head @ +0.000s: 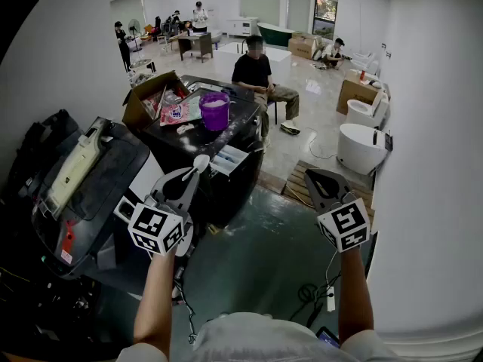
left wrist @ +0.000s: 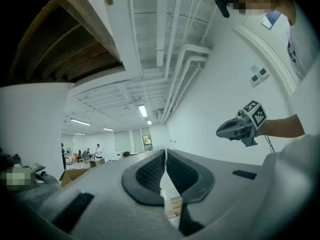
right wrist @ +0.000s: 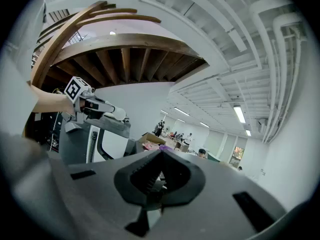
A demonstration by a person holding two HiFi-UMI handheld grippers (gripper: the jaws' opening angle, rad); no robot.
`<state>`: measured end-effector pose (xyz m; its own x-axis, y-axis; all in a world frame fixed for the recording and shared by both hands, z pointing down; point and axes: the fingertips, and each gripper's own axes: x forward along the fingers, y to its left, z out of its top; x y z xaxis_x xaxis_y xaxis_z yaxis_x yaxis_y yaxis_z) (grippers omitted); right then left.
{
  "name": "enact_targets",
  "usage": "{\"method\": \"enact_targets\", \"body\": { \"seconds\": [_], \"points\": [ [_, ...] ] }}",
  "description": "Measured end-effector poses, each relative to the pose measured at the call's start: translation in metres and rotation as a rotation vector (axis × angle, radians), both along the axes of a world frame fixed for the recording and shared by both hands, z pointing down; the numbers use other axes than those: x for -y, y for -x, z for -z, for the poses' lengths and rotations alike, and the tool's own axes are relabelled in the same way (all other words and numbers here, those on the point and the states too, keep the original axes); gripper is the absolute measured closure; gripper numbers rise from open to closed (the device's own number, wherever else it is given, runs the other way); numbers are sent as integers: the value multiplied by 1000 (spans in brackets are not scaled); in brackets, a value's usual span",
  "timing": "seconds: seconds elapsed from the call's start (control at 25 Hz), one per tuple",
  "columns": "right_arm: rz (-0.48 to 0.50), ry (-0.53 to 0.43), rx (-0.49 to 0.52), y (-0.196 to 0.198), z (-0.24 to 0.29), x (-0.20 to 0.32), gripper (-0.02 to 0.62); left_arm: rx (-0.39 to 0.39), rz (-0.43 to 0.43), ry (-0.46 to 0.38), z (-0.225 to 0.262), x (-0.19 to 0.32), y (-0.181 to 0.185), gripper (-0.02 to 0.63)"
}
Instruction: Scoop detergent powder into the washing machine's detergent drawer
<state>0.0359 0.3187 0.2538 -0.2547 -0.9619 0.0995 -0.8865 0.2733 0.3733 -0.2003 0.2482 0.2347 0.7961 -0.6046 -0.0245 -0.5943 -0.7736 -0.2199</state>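
Between the pressed-together jaws of the left gripper point(head: 190, 178), a white scoop point(head: 200, 162), handle pinched, bowl aimed forward. Straight ahead along that axis, the purple tub point(head: 215, 115) of powder point(head: 215, 103) on the black top point(head: 245, 121); just right of the bowl, probably the drawer point(head: 229, 159). Farther off, right gripper point(head: 313, 176) closed, empty.

We log both tools as grey moulded shells: left gripper point(head: 189, 173) and right gripper point(head: 313, 178). Each carries a white marker cube point(head: 155, 228) printed with black squares. The jaw pads point(left wrist: 147, 174) are dark, and their inner faces are ribbed. A thin dark cable point(head: 333, 266) hangs beneath the right one. Forearms are bare. We see a pale short-sleeved top point(head: 249, 338) with a dark print at the chest.
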Motion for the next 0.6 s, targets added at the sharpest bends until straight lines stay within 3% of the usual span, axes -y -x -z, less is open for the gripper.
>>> {"method": "enact_targets", "body": {
  "seconds": [0.6],
  "points": [
    [102, 27, 34, -25, -32, -8, 592, 47, 64, 27, -29, -16, -24, 592]
  ]
}}
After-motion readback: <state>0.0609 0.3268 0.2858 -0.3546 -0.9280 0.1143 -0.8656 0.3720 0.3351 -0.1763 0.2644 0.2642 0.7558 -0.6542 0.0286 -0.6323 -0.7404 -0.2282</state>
